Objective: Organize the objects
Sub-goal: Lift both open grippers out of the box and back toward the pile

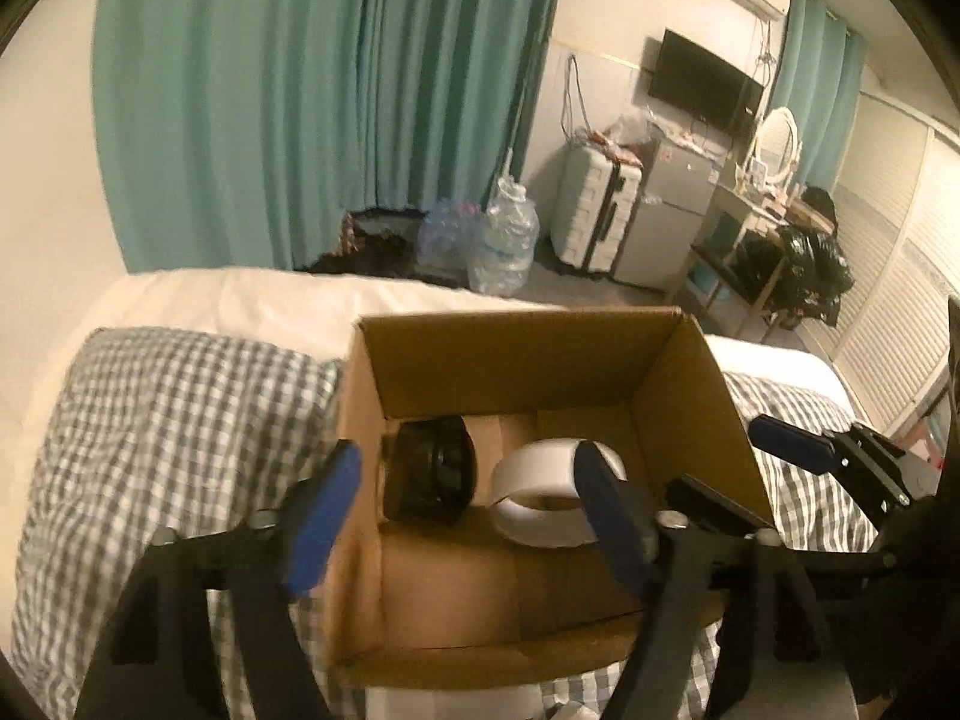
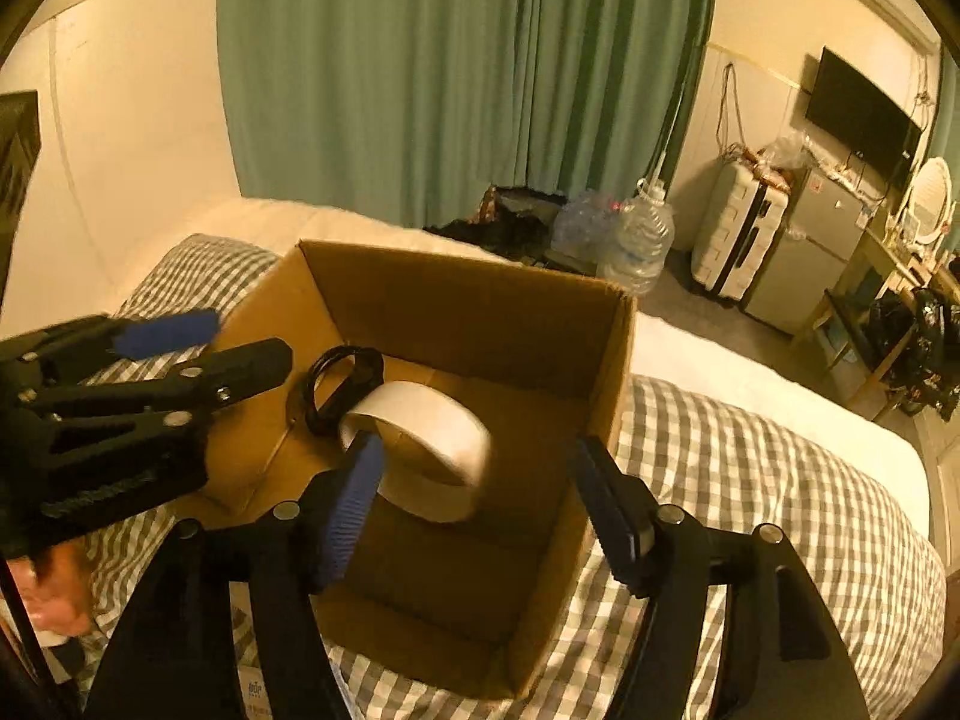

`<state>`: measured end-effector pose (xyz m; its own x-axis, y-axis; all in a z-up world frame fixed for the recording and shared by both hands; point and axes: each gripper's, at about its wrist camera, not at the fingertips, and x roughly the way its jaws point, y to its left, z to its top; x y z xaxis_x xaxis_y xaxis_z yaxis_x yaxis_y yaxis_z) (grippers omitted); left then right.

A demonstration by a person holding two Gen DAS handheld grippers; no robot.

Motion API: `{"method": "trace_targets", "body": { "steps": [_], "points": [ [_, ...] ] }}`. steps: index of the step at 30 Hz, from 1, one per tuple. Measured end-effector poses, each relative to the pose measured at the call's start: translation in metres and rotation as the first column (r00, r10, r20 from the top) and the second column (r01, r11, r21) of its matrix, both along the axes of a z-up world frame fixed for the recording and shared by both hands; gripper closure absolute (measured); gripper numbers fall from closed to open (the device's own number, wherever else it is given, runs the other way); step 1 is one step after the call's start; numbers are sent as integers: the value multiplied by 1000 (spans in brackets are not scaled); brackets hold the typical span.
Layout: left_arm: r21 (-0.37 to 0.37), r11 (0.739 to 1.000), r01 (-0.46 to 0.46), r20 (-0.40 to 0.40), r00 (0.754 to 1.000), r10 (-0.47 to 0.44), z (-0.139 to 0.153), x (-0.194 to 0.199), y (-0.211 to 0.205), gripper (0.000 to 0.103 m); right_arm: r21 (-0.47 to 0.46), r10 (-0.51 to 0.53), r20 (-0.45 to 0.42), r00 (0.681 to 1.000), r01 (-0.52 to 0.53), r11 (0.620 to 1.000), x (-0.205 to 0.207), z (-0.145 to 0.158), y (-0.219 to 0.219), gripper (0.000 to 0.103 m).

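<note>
- The left gripper (image 1: 468, 516), black-framed with blue ribbed pads, hangs over the near rim of the box with its jaws spread wide and nothing pressed between them.
- The right gripper (image 2: 486, 504), of the same build, is poised over the same box from the other side, jaws also well apart and gripping nothing; part of a hand (image 2: 57, 597) shows low at the left of its view.
- Under both sits an open brown cardboard box (image 1: 516, 336), resting on a bed covered with a grey-and-white checked cloth (image 2: 750, 480).
- Inside the box, a wide white roll of tape (image 2: 429, 438) lies tilted on the floor of the box, between the right gripper's fingers in that view but touched by neither pad.
- Just beside it, toward the left wall of the box, is a black ring-shaped roll (image 1: 435, 468); the two look to be touching, though blur makes that unsure.
- Past the box, plain white bedding (image 1: 240, 294) runs to the far edge of the bed.
- On the floor beyond stand clear plastic water bottles (image 1: 507, 234), near a white hard-shell suitcase (image 1: 591, 210) and a small silver fridge (image 1: 672, 210).
- Teal curtains (image 1: 312, 90) hang behind, and a black flat television (image 1: 702, 84) is mounted on the wall.
</note>
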<state>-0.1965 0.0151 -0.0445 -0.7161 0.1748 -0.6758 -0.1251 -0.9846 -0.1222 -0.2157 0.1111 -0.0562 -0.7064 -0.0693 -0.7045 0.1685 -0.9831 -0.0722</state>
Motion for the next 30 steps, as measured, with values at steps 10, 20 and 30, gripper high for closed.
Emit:
{"method": "trace_targets", "body": {
  "steps": [10, 20, 30],
  "points": [
    [10, 999, -41, -136, 990, 42, 47, 49, -18, 7, -109, -94, -90, 992, 84, 991, 48, 23, 19, 10],
    [-31, 998, -60, -247, 968, 50, 75, 98, -11, 3, -82, -106, -216, 971, 90, 993, 108, 57, 18, 6],
    [-67, 996, -63, -260, 965, 44, 90, 140, -17, 2, -127, -98, -212, 972, 72, 989, 143, 62, 12, 6]
  ]
}}
